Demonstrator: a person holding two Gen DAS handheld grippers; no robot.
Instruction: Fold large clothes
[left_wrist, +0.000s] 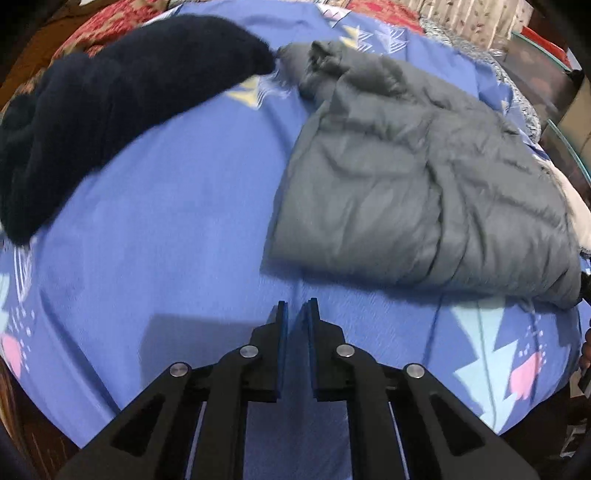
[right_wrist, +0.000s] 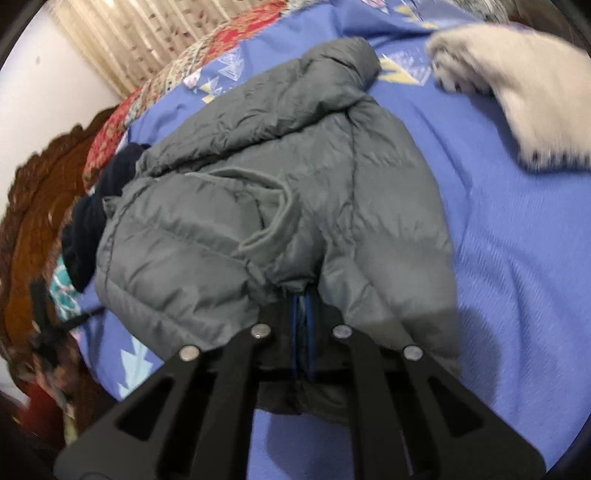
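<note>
Black claw arms fill the foreground of both views. We find the right claw (right_wrist: 301, 295) clamped on a bunched edge of the grey jacket (right_wrist: 280, 206), so the right hand is at the garment. We find the left claw (left_wrist: 297, 308) nearly together, a narrow gap showing, holding nothing, over bare sheet (left_wrist: 177, 236); the jacket (left_wrist: 417, 199) lies ahead and to its right, its long axis running away from that claw. We judge the next fold needs the left claw to cross rightward to the near hem. A dark garment (left_wrist: 110, 107) lies ahead-left. A white garment (right_wrist: 517, 85) lies beyond on the bed. Curtains (right_wrist: 147, 33) and a carved headboard (right_wrist: 40, 206) border it.
</note>
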